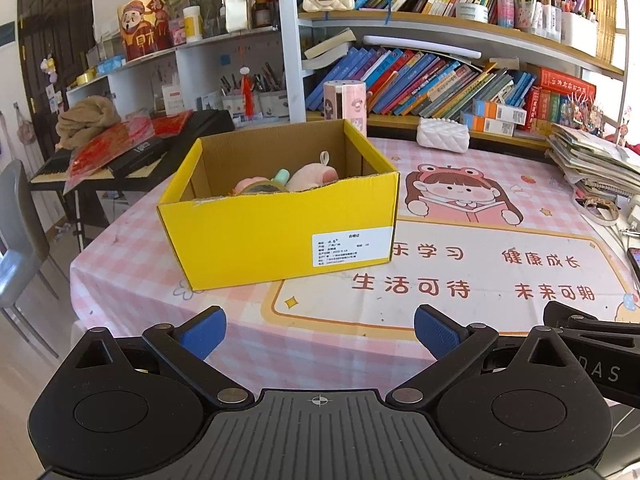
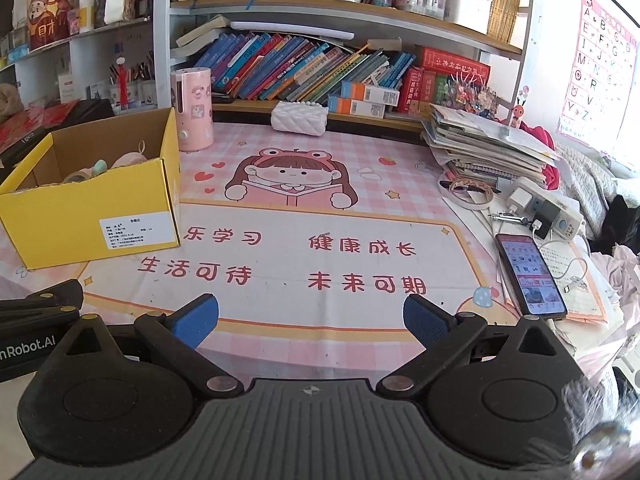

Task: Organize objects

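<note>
Left hand-held gripper (image 1: 318, 330): spread wide, blue pads holding nothing, poised over the near edge of the bench
Right hand-held gripper (image 2: 311, 320): also spread wide and empty, just beside the left one, over the printed mat
Bench (image 1: 500, 320): covered by a pink checked mat with a cartoon girl reading and red Chinese characters
Yellow box (image 1: 276, 236): open-topped cardboard, standing on the bench's left part, white label on its near wall
Box contents: a pink plush toy (image 1: 314, 176), a mint green item (image 1: 280, 178) and a roll of tape (image 1: 262, 188) lie inside, only partly visible over the rim
Pink canister (image 2: 191, 110): upright just behind the box
White quilted pouch (image 2: 299, 118): at the back of the bench, near the bookshelf
Phone (image 2: 530, 276): screen lit, on papers at the right edge
Paper stack (image 2: 488, 144): piled at the far right
</note>
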Demonstrator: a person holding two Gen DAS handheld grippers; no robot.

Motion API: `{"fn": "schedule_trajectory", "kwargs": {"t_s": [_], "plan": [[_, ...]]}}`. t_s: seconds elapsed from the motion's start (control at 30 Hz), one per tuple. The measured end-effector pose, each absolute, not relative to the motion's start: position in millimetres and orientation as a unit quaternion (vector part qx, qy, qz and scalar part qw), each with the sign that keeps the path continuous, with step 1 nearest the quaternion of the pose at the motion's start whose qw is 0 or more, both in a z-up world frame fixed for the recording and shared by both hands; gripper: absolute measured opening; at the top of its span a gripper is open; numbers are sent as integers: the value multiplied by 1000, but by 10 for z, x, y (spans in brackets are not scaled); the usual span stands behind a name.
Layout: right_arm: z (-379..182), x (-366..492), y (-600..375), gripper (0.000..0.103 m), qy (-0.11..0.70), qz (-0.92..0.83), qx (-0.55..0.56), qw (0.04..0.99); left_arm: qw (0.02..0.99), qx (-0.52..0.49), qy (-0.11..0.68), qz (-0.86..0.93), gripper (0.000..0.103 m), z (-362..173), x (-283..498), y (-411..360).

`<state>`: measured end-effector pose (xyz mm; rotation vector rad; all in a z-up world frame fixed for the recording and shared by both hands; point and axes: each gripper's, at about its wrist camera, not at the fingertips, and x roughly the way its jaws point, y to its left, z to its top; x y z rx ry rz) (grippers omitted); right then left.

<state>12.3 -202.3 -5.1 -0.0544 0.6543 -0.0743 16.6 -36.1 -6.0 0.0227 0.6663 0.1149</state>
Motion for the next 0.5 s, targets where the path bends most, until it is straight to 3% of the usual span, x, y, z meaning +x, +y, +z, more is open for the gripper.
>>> {"fn": "schedule_trajectory", "kwargs": {"t_s": [0.5], "plan": [[-92,188,-1961,100,332,-34,-32,942,940,-7,338,51,101,-93,213,-290]]}}
